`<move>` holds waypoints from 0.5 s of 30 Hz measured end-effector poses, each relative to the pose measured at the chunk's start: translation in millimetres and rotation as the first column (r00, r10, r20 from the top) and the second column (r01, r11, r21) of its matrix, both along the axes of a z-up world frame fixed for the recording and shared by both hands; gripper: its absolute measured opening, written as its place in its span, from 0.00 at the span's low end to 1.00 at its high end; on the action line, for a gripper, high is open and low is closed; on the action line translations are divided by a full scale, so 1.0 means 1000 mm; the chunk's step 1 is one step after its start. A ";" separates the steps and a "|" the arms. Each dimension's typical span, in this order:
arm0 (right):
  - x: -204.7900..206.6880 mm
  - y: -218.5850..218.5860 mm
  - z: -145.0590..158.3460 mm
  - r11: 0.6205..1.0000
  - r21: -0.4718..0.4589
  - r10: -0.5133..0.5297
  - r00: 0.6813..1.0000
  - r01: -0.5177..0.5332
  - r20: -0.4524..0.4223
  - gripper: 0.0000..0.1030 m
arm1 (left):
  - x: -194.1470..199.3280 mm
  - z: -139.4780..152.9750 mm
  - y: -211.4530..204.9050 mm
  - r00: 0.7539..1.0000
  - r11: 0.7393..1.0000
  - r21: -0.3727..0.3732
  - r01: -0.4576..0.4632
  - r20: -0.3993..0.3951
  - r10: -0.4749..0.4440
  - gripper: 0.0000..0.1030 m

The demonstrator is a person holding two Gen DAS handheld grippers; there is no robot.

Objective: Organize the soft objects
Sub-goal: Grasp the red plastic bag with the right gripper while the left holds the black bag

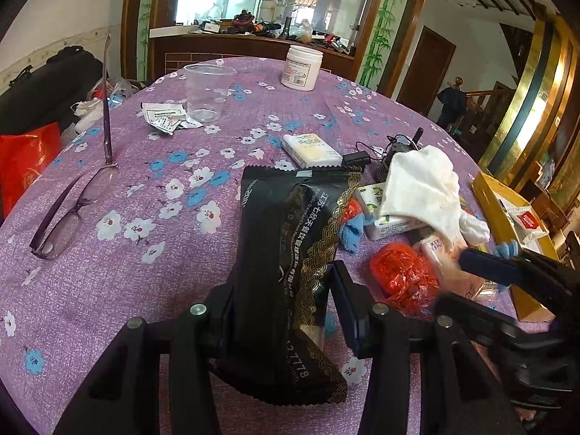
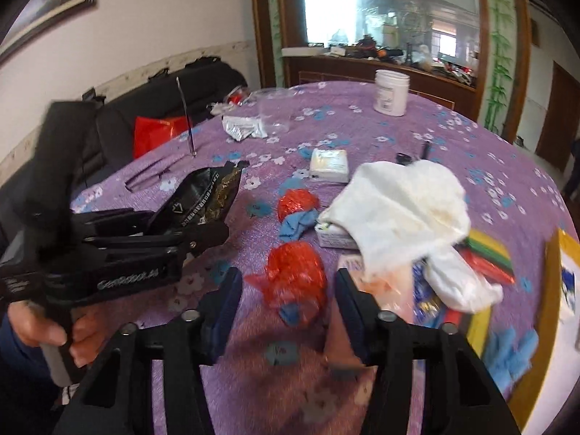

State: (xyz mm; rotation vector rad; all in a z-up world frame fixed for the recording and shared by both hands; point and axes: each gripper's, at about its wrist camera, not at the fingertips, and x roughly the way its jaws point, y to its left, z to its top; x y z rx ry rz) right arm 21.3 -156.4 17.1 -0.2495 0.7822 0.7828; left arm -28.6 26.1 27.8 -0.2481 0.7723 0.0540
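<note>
- Left wrist view showed the left tool [image 1: 282,311] clenched on a black packet [image 1: 290,253], held just above the purple flowered desk [image 1: 145,188].
- Right wrist view showed the right tool [image 2: 288,311] released, its jaws standing either side of a crumpled red bag [image 2: 297,279] without pressing on it.
- Judging by the layout, little sorting was done: a white cloth [image 2: 398,210], tissue packs, a second red bag [image 2: 297,201] and blue scraps lay heaped together at the right of the desk.
- One tissue pack [image 1: 311,149] lay apart, nearer the middle; glasses [image 1: 61,217], a clear cup [image 1: 206,92] and a white jar [image 1: 302,67] sat well away.
- Writing: the black packet carried Chinese characters and the digits "127778"; the tissue pack's green label was too small to read; lettering on the left tool's body was blurred.
</note>
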 end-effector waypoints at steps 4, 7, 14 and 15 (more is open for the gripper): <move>0.004 0.001 -0.014 0.999 -0.036 -0.028 1.000 0.028 -0.002 0.28 | 0.000 0.000 0.000 1.000 1.000 0.002 0.003 -0.003 -0.003 0.44; -0.005 -0.015 -0.004 0.998 0.036 -0.049 0.999 0.048 0.006 0.27 | 0.001 0.000 0.000 1.000 1.000 0.002 0.005 -0.002 -0.005 0.44; -0.028 -0.069 0.015 0.964 0.235 -0.128 0.992 0.122 0.011 0.27 | -0.006 0.004 -0.002 1.000 1.000 0.013 -0.007 0.023 0.007 0.44; -0.028 -0.073 0.015 0.960 0.244 -0.141 0.990 0.134 0.010 0.27 | -0.008 0.006 -0.003 0.999 1.000 0.016 -0.015 0.033 0.014 0.44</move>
